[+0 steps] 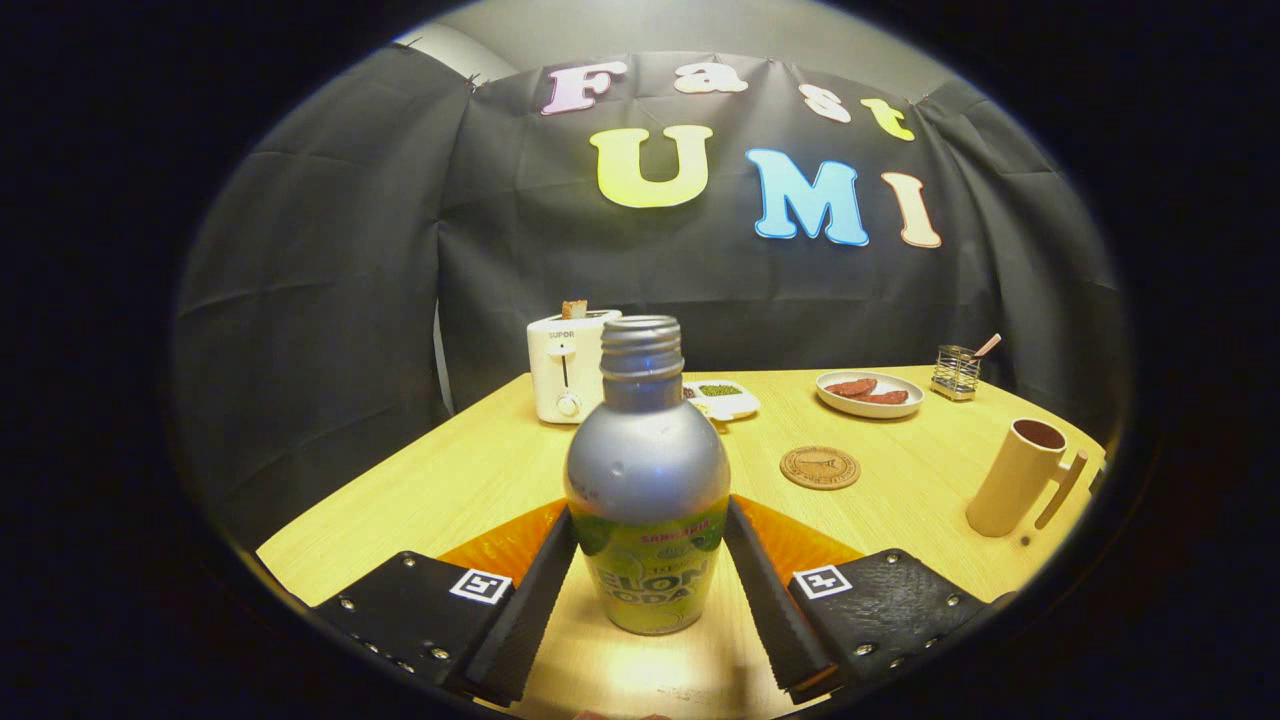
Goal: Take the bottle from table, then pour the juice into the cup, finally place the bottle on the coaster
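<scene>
Bottle [647,480] sat between the jaws, which looked clamped on its sides, so step one seemed done. Next it'd need lifting toward the cup [1018,478] and tipping.

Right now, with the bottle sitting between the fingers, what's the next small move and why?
Probably lift it slightly. The fingers appear to touch both sides of the bottle, which stands upright and uncapped on the table; the cup waits off to the right.

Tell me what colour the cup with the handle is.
The cup is cream or beige, dark inside, as the gripper view shows.
</scene>
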A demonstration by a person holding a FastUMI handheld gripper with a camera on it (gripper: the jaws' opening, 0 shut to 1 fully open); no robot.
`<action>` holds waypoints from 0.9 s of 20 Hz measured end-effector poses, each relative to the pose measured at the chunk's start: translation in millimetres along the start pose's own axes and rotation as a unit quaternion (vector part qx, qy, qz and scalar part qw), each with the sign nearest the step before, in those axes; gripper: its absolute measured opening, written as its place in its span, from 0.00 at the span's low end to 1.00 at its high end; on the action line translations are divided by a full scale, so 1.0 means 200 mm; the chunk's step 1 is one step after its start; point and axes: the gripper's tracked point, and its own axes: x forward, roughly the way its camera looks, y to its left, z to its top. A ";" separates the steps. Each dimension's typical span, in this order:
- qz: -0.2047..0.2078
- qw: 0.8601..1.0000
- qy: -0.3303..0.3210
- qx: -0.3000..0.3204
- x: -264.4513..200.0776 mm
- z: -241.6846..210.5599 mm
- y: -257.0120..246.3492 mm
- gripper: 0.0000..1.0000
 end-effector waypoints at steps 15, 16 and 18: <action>0.008 1.000 0.025 -0.003 0.03 -0.05 0.03 0.82; 0.009 1.000 0.028 -0.002 0.05 -0.06 0.03 0.80; 0.010 0.999 0.037 -0.001 0.05 -0.05 0.02 0.79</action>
